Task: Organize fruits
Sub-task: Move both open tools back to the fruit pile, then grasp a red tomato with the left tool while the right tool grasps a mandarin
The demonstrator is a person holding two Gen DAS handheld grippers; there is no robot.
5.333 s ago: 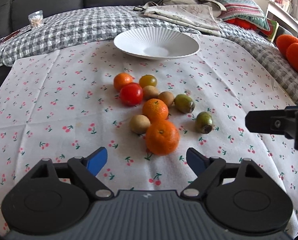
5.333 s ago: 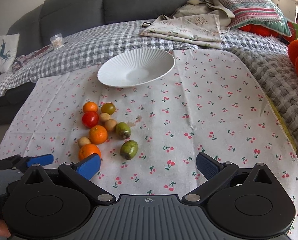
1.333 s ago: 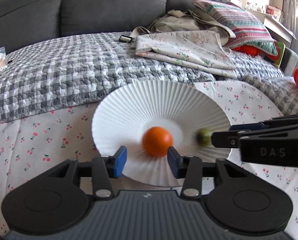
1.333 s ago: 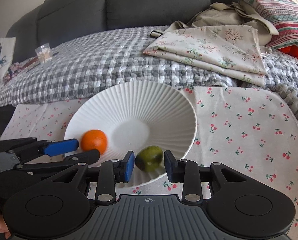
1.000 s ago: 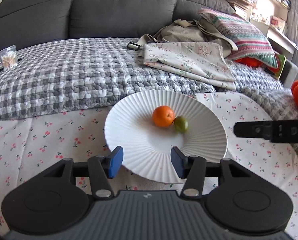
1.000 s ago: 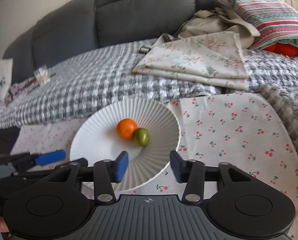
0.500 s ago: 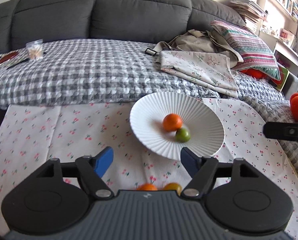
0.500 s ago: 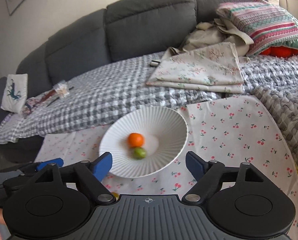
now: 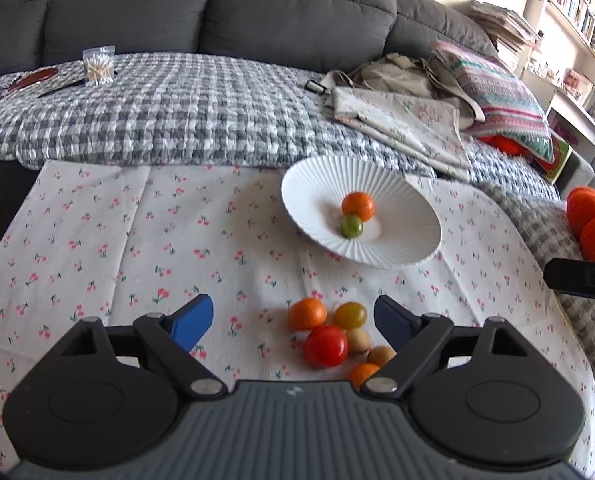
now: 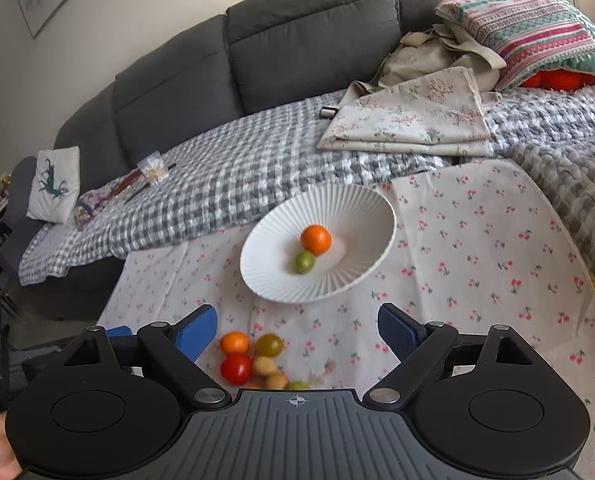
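A white ribbed plate (image 9: 401,248) (image 10: 361,280) holds an orange mandarin (image 9: 358,206) (image 10: 316,239) touching a green fruit (image 9: 351,226) (image 10: 305,262). Nearer me lies a loose cluster: a small orange fruit (image 9: 307,313) (image 10: 234,343), a yellow-green tomato (image 9: 350,315) (image 10: 269,345), a red tomato (image 9: 324,345) (image 10: 236,368), brown fruits (image 9: 358,340) (image 10: 264,365), partly hidden by my gripper bodies. My left gripper (image 9: 293,318) is open and empty above the cluster. My right gripper (image 10: 297,326) is open and empty, back from the plate.
The fruits lie on a cherry-print cloth (image 9: 137,240) over a grey checked blanket (image 9: 177,112). Folded floral cloths (image 9: 401,124) and a striped pillow (image 9: 497,92) lie behind the plate. Orange plush balls (image 9: 593,220) sit at the right. A dark sofa (image 9: 217,8) stands behind.
Both grippers let go of the mandarin and the green fruit in the plate, opened wide, and pulled back toward me and up. The loose cluster has come into view below them.
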